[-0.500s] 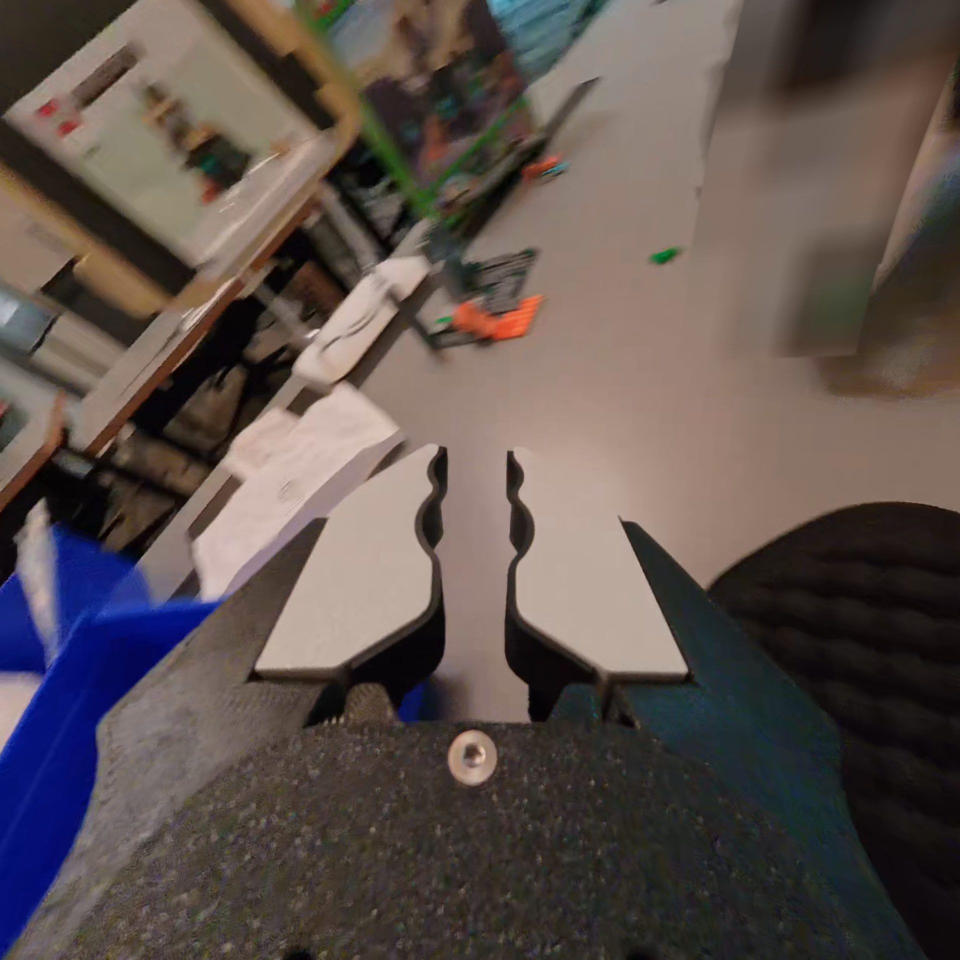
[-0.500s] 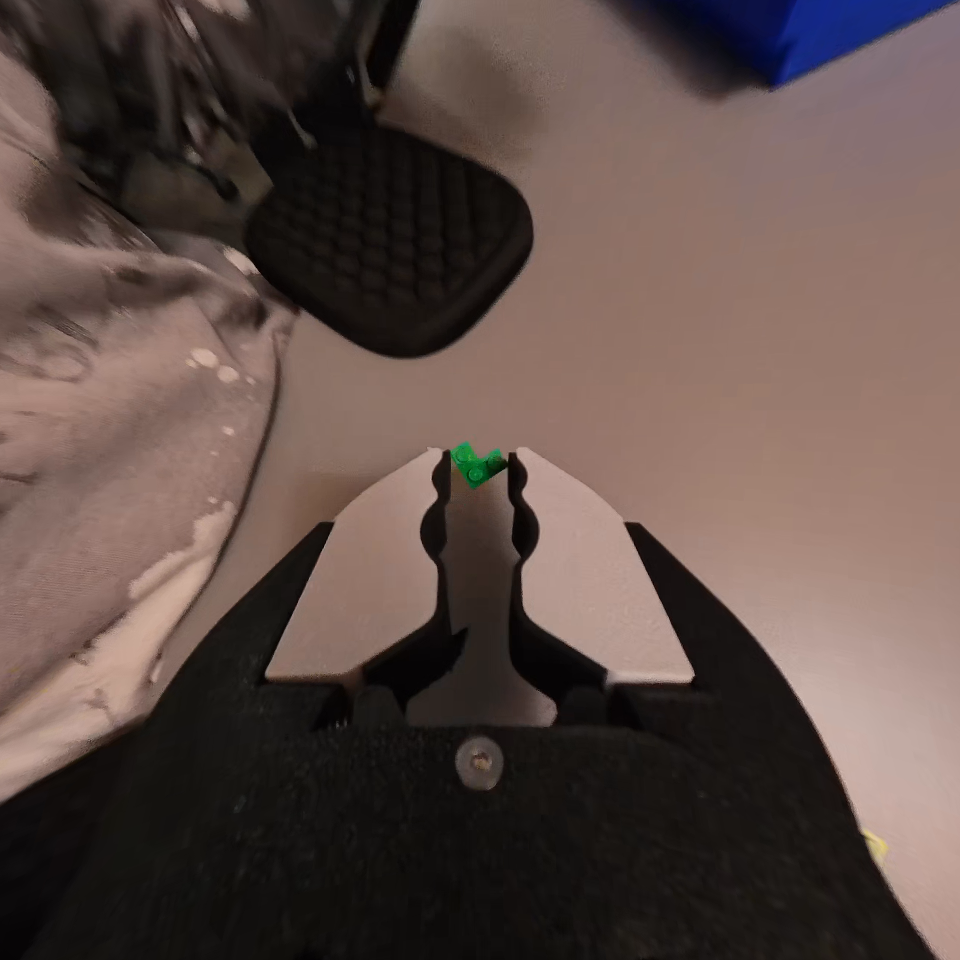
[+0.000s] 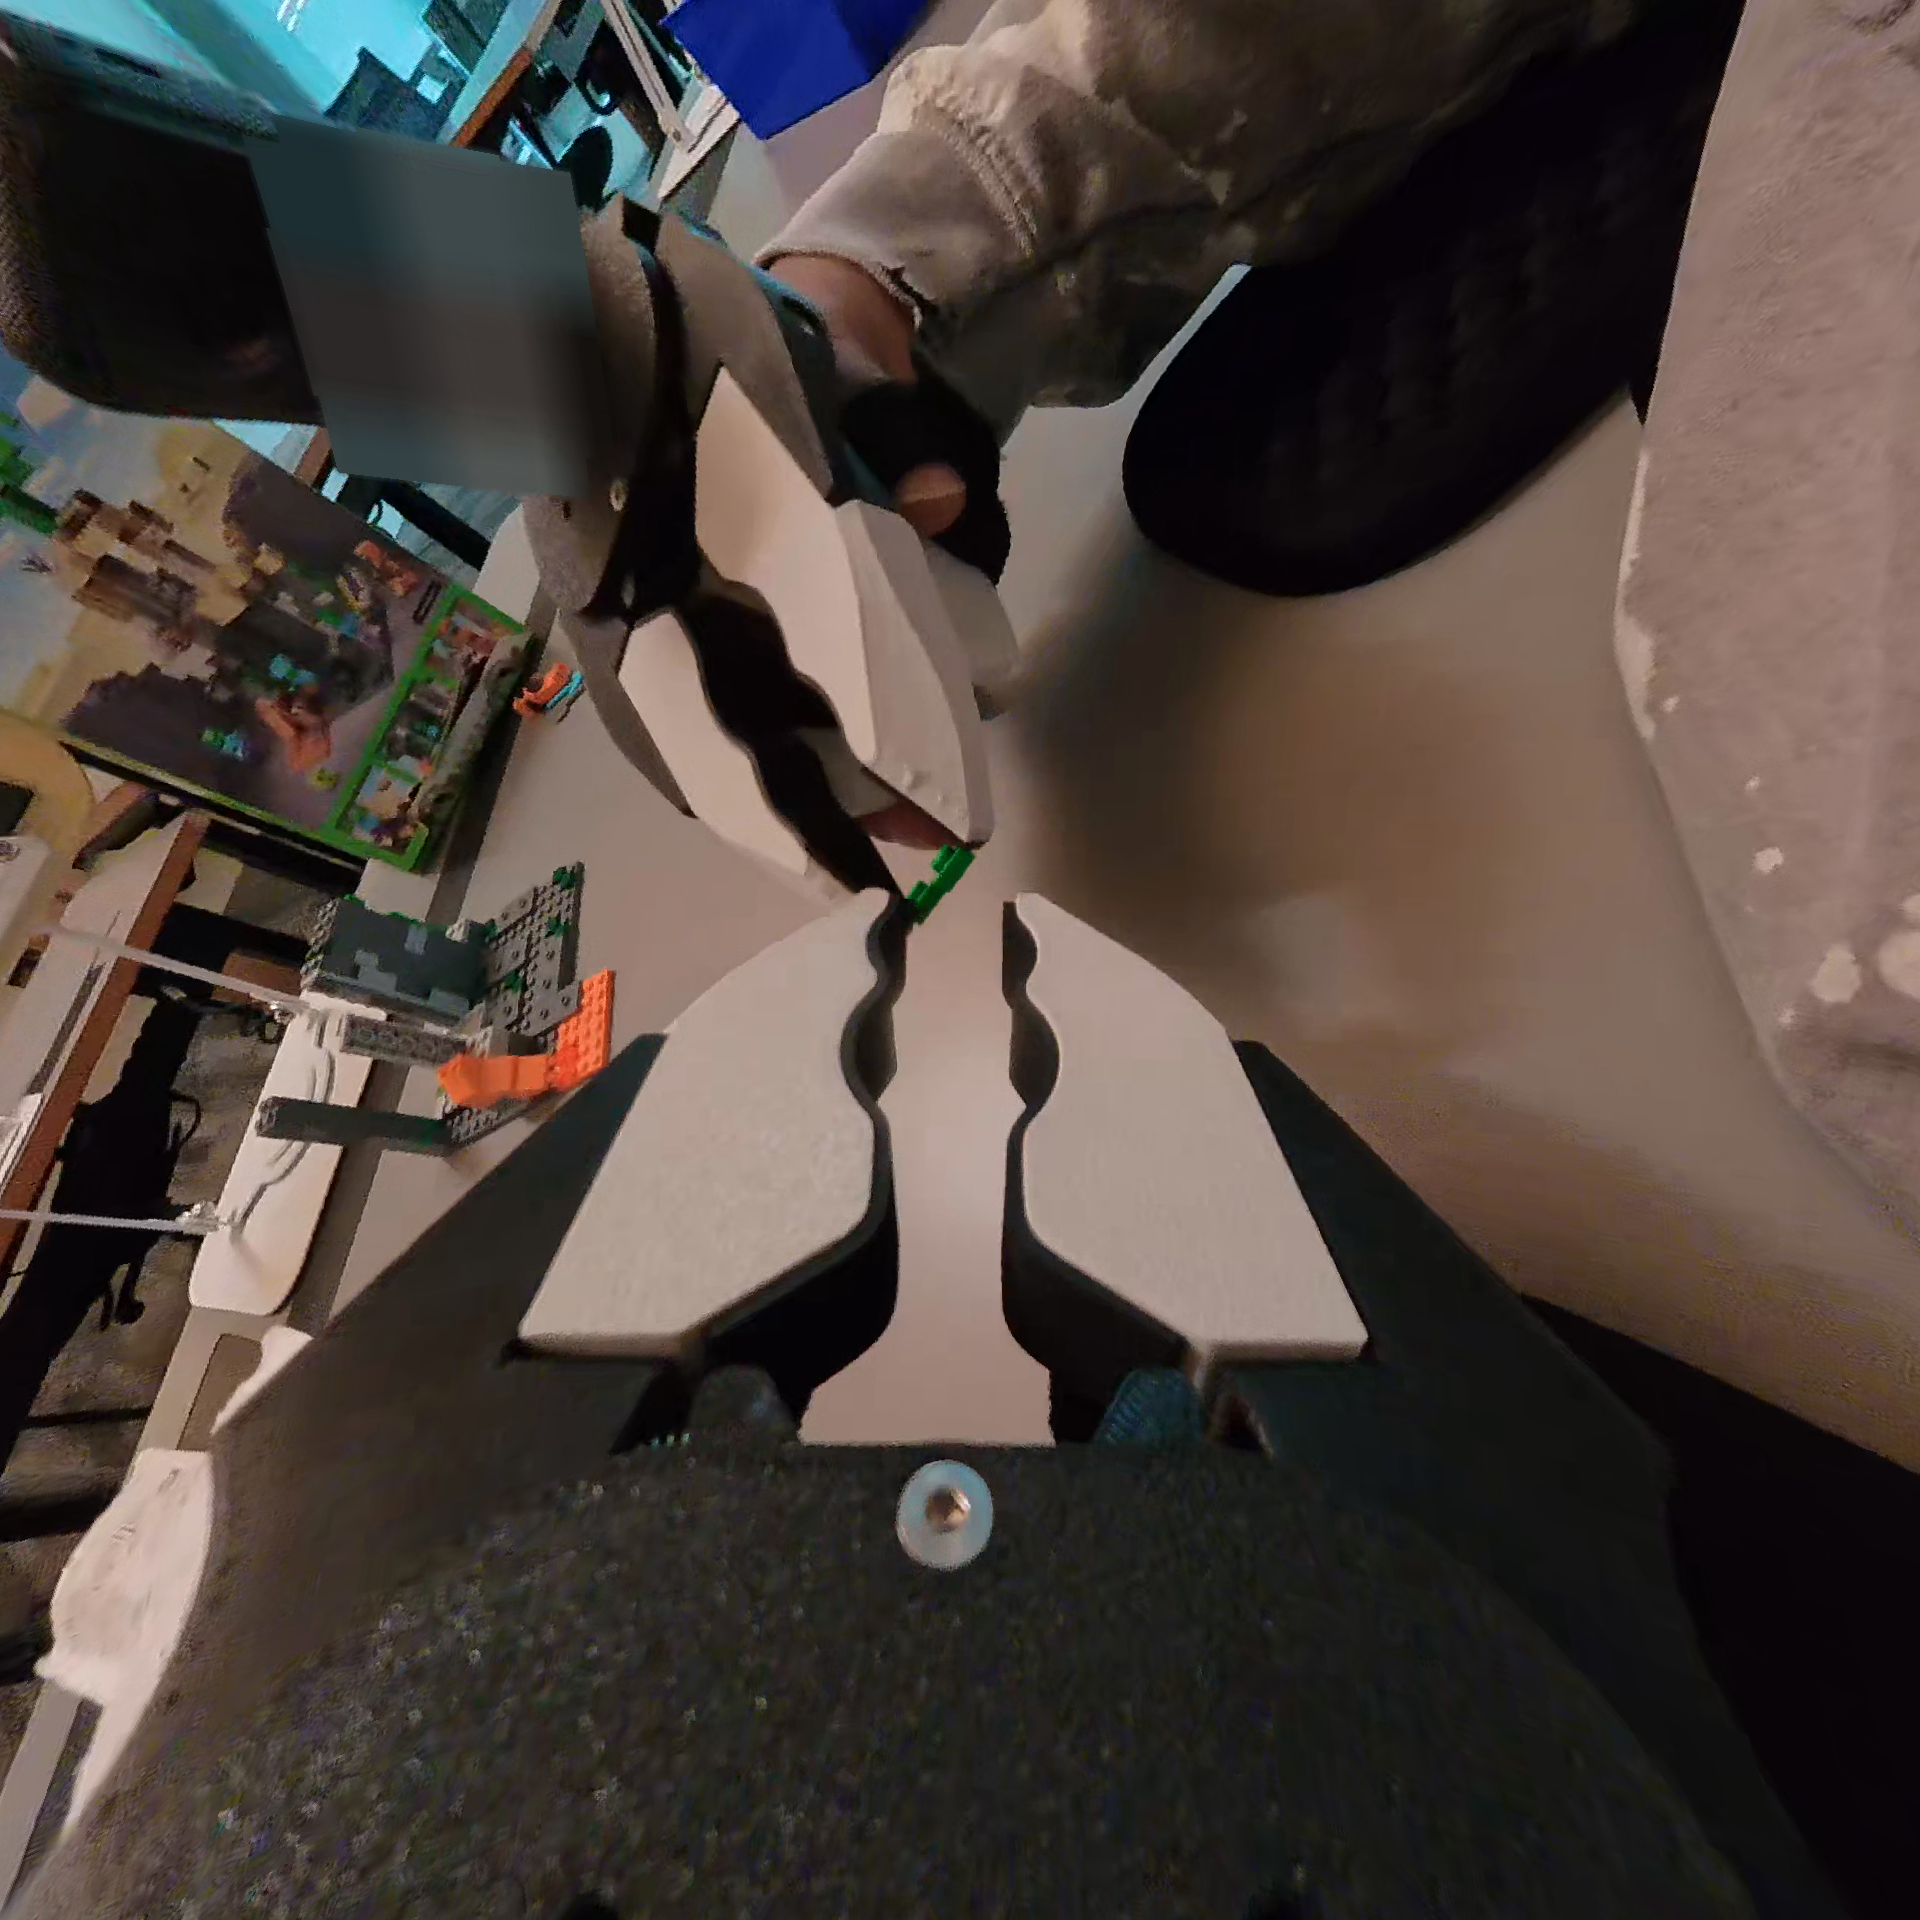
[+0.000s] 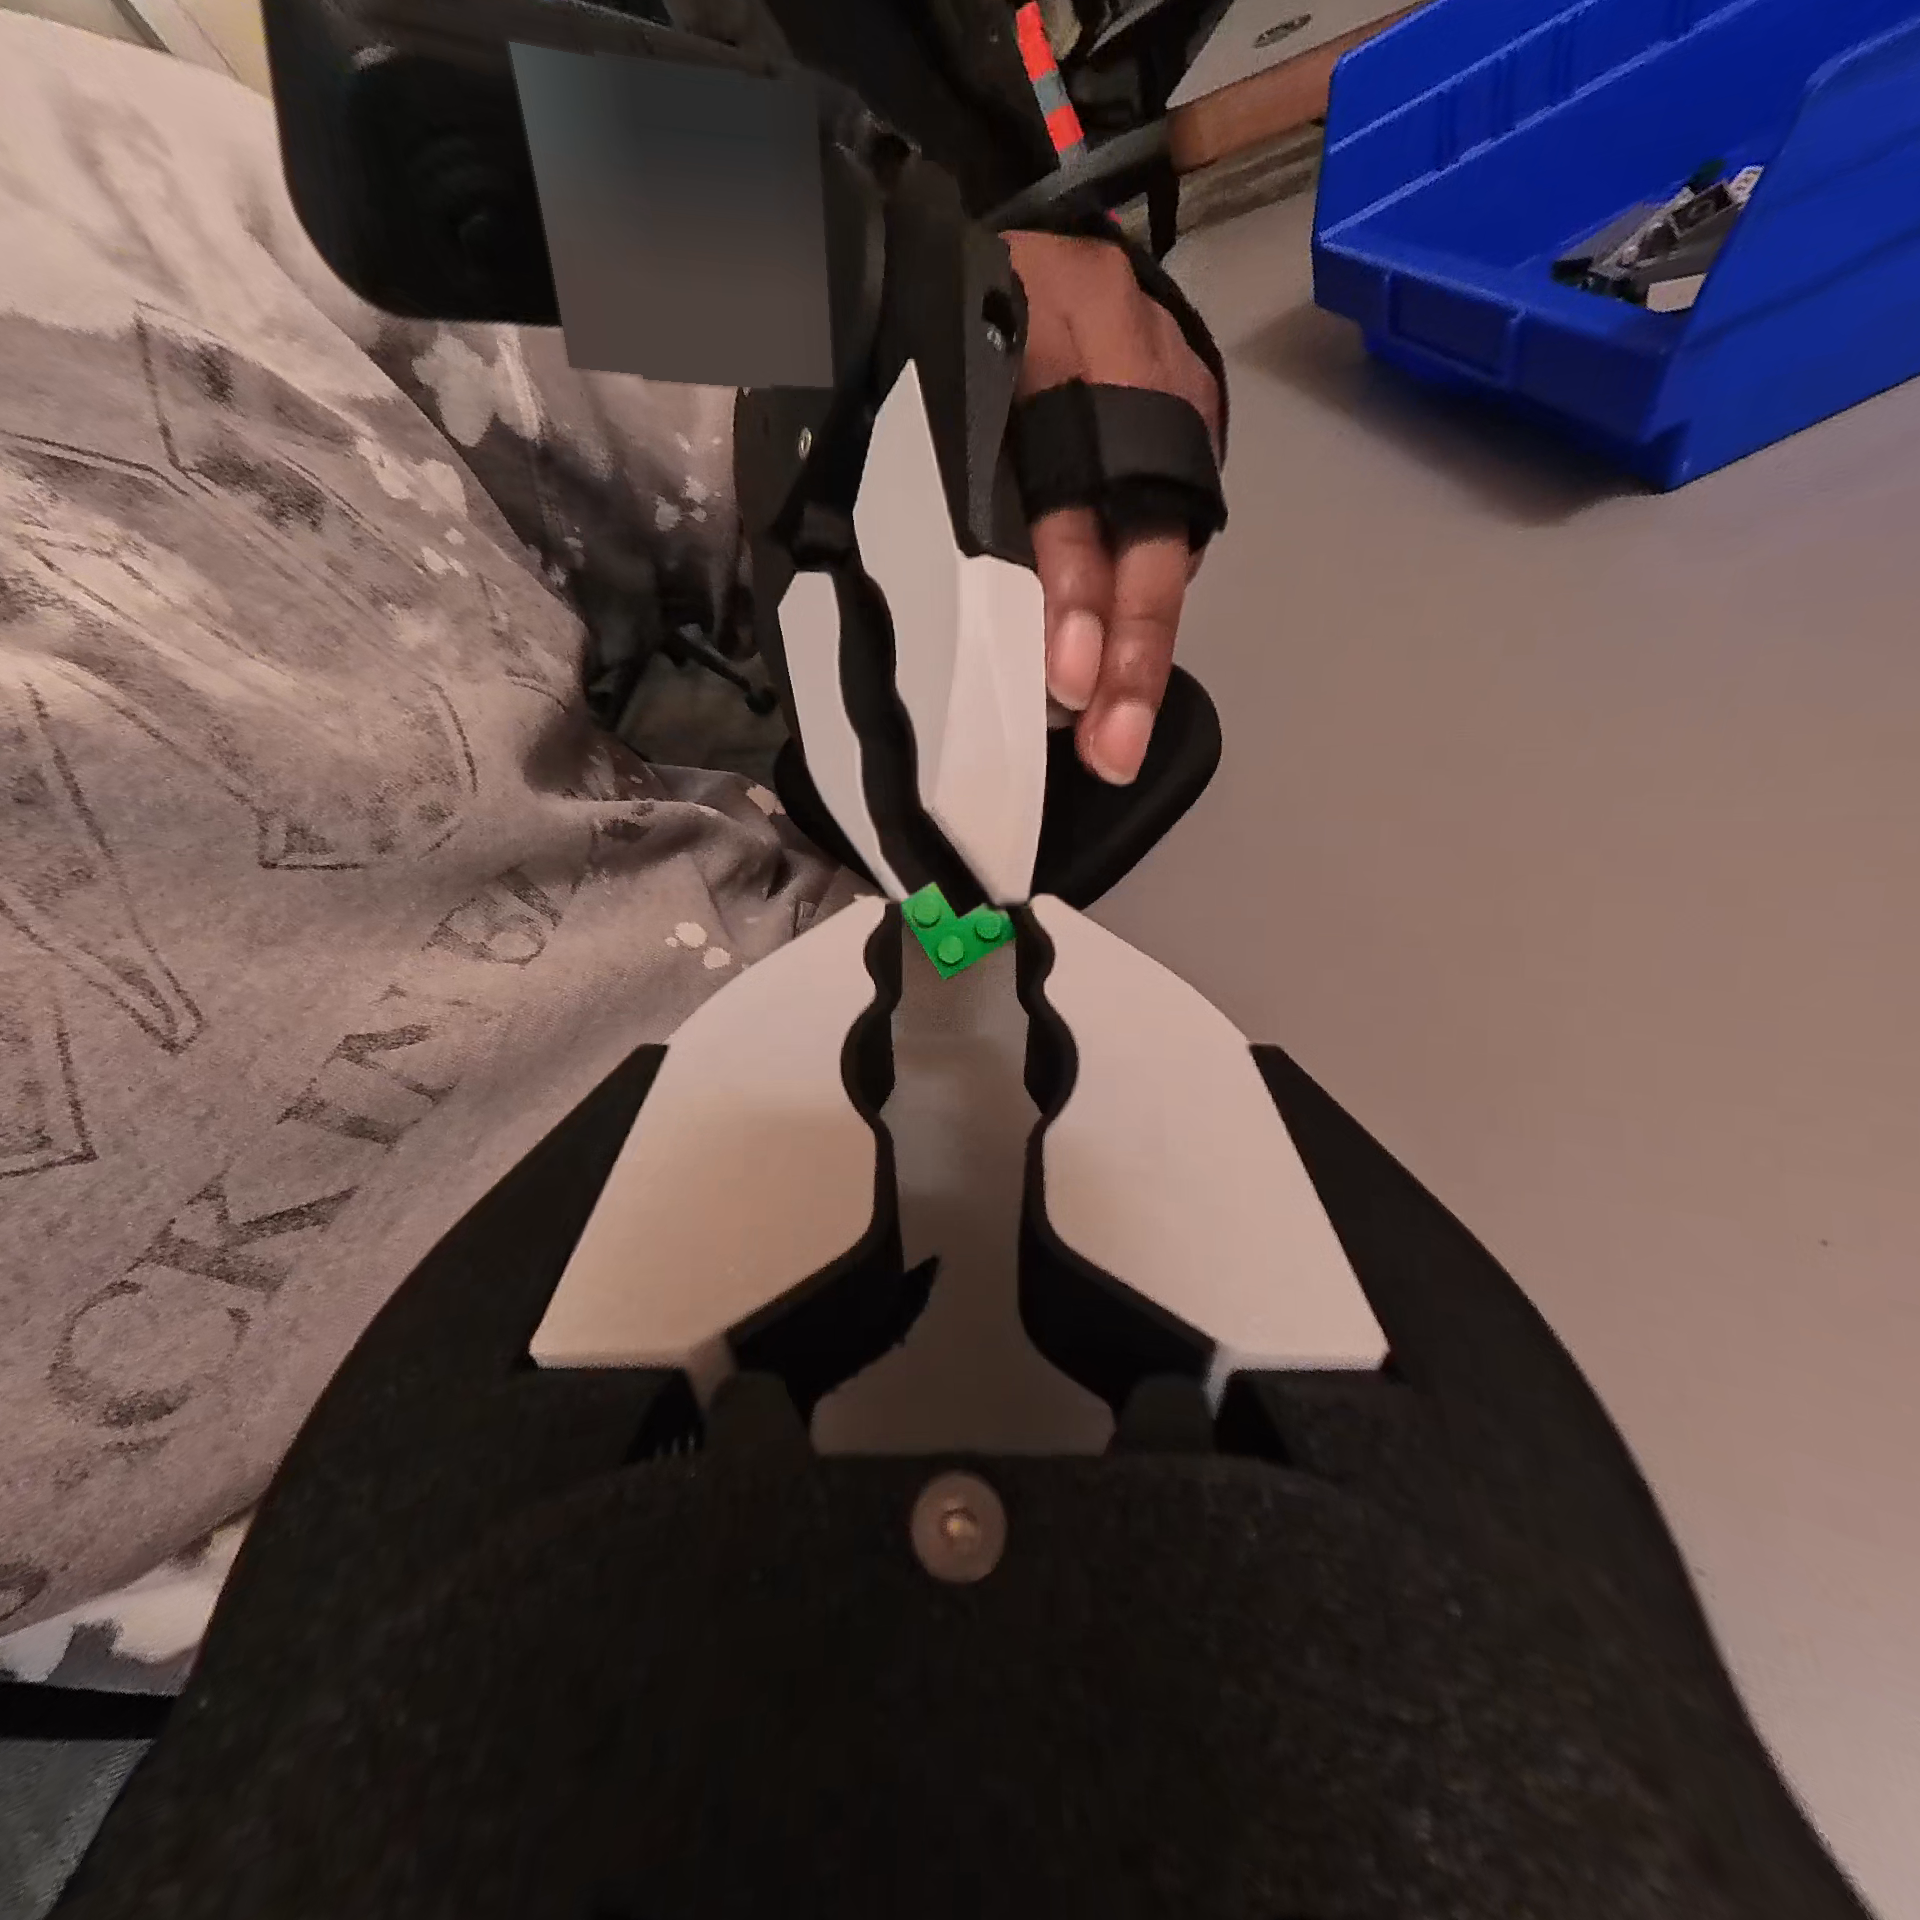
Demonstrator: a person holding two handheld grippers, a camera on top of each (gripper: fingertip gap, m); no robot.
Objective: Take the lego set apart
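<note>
R gripper [image 4: 954, 914] tips pinching a small green L-shaped lego plate [image 4: 954, 937], dead centre of the right wrist view. L gripper [image 3: 943, 909] meets it tip to tip, fingers spread w/ a clear gap, its left tip just touching the plate's edge. Rest of the lego set [image 3: 462, 987] sits mid-left on the grey table [image 3: 1299, 831]. Blue bin [image 4: 1621, 239] upper right, well apart.
</note>
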